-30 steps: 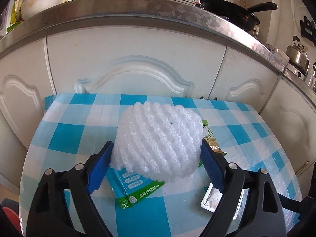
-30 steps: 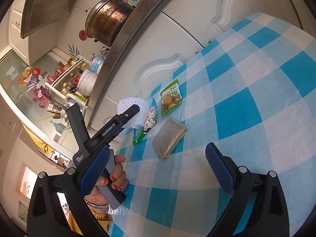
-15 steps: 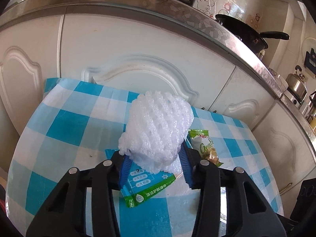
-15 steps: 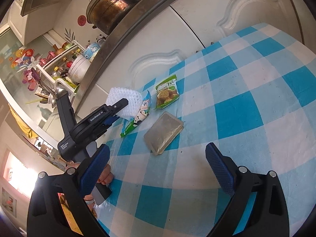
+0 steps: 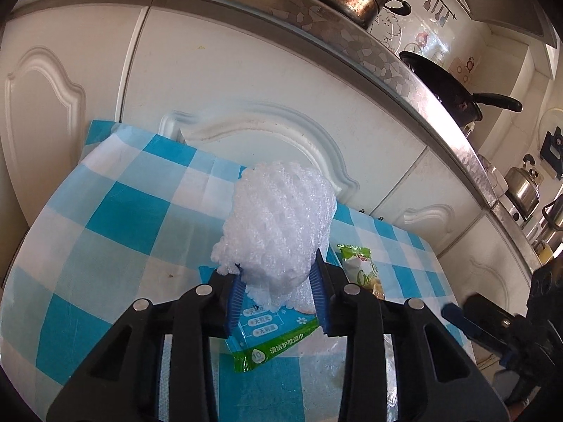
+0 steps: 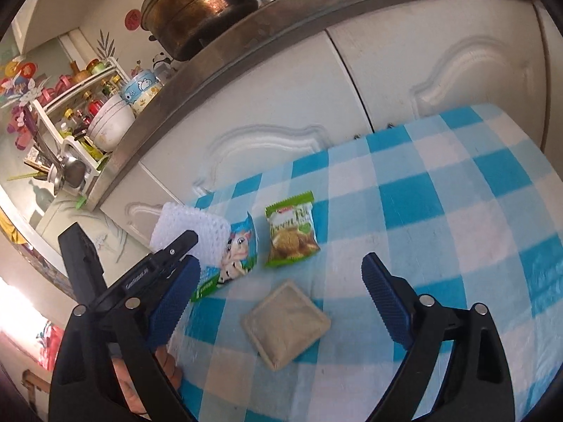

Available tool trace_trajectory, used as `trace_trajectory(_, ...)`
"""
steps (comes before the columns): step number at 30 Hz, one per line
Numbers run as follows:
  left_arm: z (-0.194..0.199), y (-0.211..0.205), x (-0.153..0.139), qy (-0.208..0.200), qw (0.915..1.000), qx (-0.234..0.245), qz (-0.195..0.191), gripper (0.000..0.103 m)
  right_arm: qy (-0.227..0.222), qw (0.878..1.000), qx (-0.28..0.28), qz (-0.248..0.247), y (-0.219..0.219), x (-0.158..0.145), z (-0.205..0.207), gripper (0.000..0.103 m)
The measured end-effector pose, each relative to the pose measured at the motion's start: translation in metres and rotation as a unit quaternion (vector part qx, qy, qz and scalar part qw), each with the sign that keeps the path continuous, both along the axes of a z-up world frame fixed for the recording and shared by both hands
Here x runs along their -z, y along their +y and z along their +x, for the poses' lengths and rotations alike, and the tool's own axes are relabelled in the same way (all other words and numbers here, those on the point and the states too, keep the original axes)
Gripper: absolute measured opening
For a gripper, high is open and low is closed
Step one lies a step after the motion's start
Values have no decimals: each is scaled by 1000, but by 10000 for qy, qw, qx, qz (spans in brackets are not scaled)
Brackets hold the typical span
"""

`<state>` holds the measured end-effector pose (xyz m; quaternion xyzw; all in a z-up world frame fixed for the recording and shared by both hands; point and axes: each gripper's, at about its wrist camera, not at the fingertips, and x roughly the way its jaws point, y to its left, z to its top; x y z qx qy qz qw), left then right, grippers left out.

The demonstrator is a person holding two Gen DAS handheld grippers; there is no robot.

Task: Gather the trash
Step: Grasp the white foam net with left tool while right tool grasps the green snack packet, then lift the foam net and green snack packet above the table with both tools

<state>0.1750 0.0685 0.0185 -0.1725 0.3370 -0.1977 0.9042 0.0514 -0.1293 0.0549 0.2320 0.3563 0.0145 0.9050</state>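
My left gripper (image 5: 278, 290) is shut on a white foam fruit net (image 5: 278, 225) and holds it above the blue checked tablecloth (image 5: 116, 218). Under it lies a blue-green wet-wipe packet (image 5: 272, 334). A green snack wrapper (image 5: 362, 270) lies to its right. In the right wrist view the foam net (image 6: 191, 234), the wipe packet (image 6: 235, 253), the green snack wrapper (image 6: 290, 228) and a flat silver pouch (image 6: 286, 321) show on the cloth. My right gripper (image 6: 274, 297) is open and empty, above the silver pouch. The left gripper's body (image 6: 140, 274) shows at left.
White cabinet doors (image 5: 246, 81) stand right behind the table under a steel counter edge (image 5: 316, 31). A brass pot (image 6: 197, 3), a black pan (image 5: 447, 88) and a dish rack (image 6: 70, 133) sit on the counter. The right gripper (image 5: 492, 330) shows at the left view's right edge.
My left gripper closed on the foam net, squeezing it narrower, and lifted it off the table. My right gripper swung toward the trash pile, now over the silver pouch, still open.
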Motion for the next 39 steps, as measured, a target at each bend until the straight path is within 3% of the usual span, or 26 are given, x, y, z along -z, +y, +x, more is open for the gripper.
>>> trace_trajectory(1, 0, 0, 0, -1, 10000, -4, -8, 35, 112, 9998, -27, -131, 4, 3, 12, 67)
trace_trajectory(7, 1, 3, 0, -7, 9999, -66, -81, 35, 564, 9945, -123, -876, 18, 23, 56, 66)
trace_trajectory(10, 0, 4, 0, -1, 9999, -98, -97, 35, 723, 9934, -154, -877, 18, 30, 69, 60)
trace_trajectory(21, 1, 6, 1, 14, 9998, -129, -139, 35, 912, 9904, -225, -1010, 19, 43, 78, 59)
trace_trajectory(25, 1, 6, 2, 22, 9998, -144, -143, 35, 918, 9863, -243, -1347, 23, 44, 78, 46)
trace_trajectory(30, 1, 6, 1, 20, 9998, -146, -140, 35, 879, 9835, -272, -1559, 27, 45, 76, 40)
trace_trajectory(39, 1, 8, 1, 10, 9996, -204, -196, 34, 556, 9950, 65, -826, 1, 40, 50, 38)
